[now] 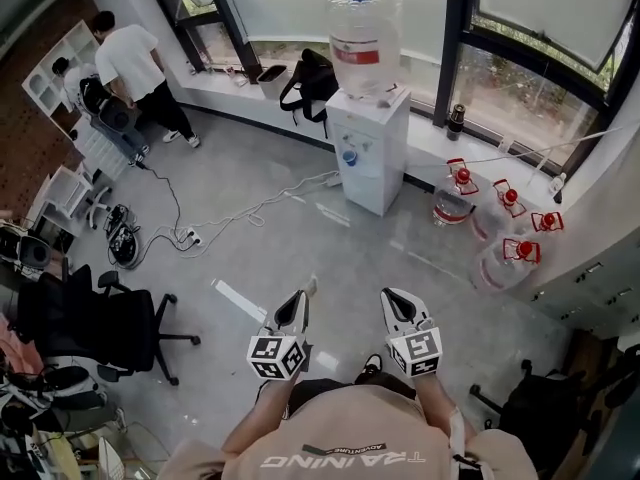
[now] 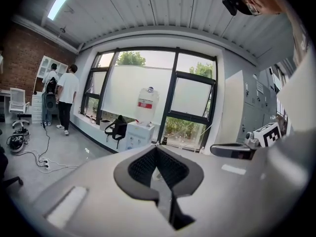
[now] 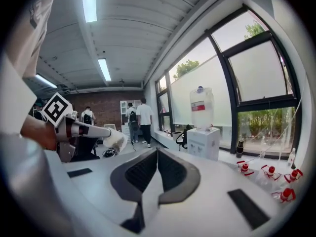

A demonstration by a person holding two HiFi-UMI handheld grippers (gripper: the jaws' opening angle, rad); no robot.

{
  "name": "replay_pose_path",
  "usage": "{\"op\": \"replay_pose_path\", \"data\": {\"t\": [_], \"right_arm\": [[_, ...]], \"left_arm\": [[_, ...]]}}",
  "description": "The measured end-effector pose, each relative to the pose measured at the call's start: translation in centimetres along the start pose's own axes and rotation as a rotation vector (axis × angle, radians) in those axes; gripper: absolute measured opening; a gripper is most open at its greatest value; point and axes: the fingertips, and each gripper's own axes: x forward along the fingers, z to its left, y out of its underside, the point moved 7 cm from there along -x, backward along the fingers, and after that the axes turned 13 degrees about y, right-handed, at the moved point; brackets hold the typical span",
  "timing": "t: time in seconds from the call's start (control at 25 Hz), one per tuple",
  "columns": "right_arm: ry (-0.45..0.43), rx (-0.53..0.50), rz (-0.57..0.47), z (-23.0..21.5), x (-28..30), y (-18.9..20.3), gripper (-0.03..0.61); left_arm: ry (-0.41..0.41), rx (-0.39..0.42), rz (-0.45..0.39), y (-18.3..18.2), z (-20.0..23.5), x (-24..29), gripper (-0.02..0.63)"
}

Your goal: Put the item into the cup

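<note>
I stand on a grey floor and hold both grippers out at waist height. My left gripper (image 1: pixel 300 300) is shut on a small white object (image 1: pixel 311 286) at its tip. In the right gripper view that white object (image 3: pixel 116 141) sticks out of the left gripper's jaws; I cannot tell whether it is a paper cup. In the left gripper view, a sliver of white (image 2: pixel 157 174) shows between the pads of my left gripper (image 2: pixel 157 149). My right gripper (image 1: pixel 390 298) (image 3: pixel 157 152) is shut with nothing in it, beside the left one.
A white water dispenser (image 1: pixel 368 148) with a big bottle (image 1: pixel 363 38) stands ahead by the window. Spare water jugs (image 1: pixel 500 233) sit to its right. Cables (image 1: pixel 200 233) cross the floor on the left, near a black office chair (image 1: pixel 90 328). A person (image 1: pixel 135 68) stands far left.
</note>
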Motion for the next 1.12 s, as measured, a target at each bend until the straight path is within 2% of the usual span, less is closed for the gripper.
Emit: {"op": "replay_pose_path", "data": {"t": [0.24,0.52,0.88,1.12], "right_arm": [[-0.019,0.024,0.028,-0.9,1.2,1.1,0.012],[-0.016,0.046,0.056,-0.8,2.9,1.6,0.012],[0.029,-0.002,0.032,-1.4,9.5,-1.8,0.012],[0.066,-0.045,0.0,-0.3,14.8,-4.9,0.012]], "left_arm": [[0.001,-0.001,0.046,0.5,0.1,1.7,0.009],[0.015,-0.01,0.038,0.3,1.8,3.2,0.009],[0.061,0.025,-0.006,-3.3,7.3,7.7,0.009],[0.124,0.066,0.019,-6.0,12.5,11.2,0.009]]}}
